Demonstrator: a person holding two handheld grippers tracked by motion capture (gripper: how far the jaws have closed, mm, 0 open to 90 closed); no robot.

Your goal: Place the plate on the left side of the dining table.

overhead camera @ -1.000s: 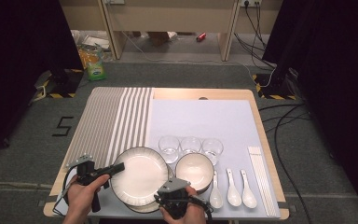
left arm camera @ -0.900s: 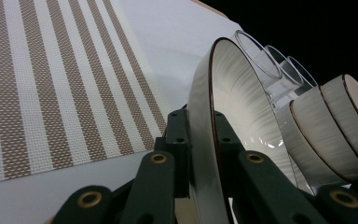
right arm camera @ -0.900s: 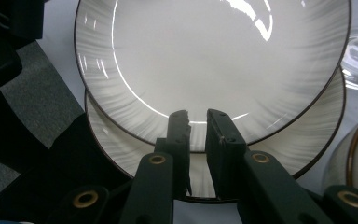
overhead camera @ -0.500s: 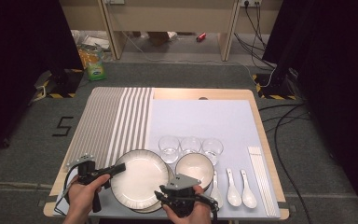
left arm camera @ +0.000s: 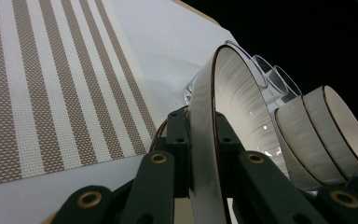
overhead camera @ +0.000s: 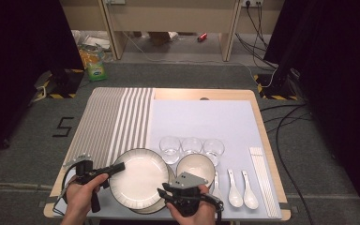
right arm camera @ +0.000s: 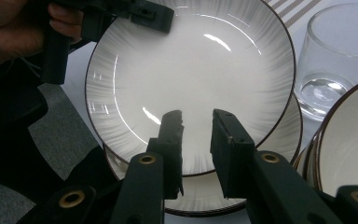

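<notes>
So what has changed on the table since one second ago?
The right hand-held gripper has drawn back a little from the top plate, its jaws just opened, nothing between them. The left hand-held gripper stays clamped on that plate's rim. Bowls, glasses and spoons are unchanged.

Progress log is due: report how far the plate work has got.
Done: the left tool is shut on the top plate, raised above the stack. In hand: the right tool hangs at its near edge; its jaws have just been opening, nothing between them. Left: no dish lies on the striped mat yet.
</notes>
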